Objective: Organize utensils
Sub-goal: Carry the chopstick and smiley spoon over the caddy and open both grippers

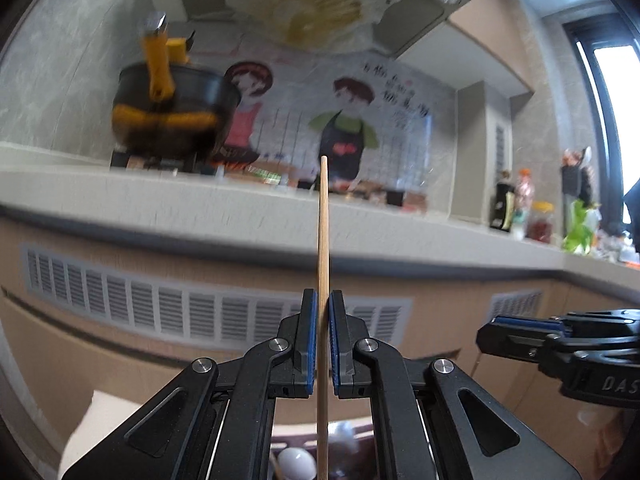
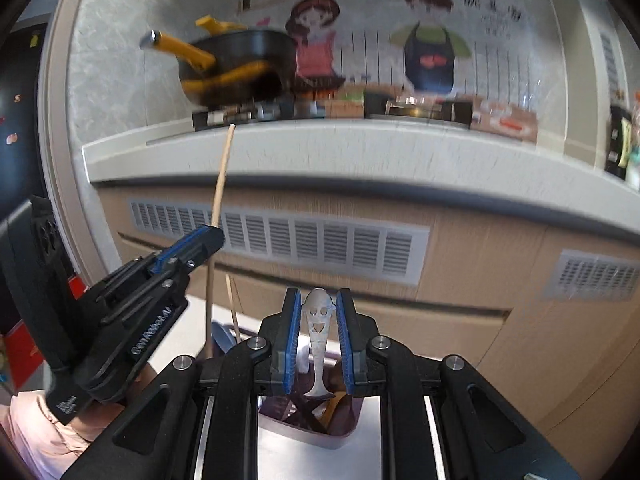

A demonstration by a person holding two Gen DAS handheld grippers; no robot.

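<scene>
My left gripper is shut on a thin wooden chopstick that stands upright, its tip level with the counter edge. In the right wrist view that left gripper comes in from the left with the chopstick rising above it. My right gripper is shut on the flat handle of a metal utensil with a face-shaped cutout. Its lower end hangs over a purple utensil holder. The right gripper also shows side-on at the lower right of the left wrist view.
A second chopstick leans out of the holder, and a white spoon lies below my left gripper. Ahead runs a pale counter over a cabinet with vent grilles. A black pot with yellow handles sits on the stove.
</scene>
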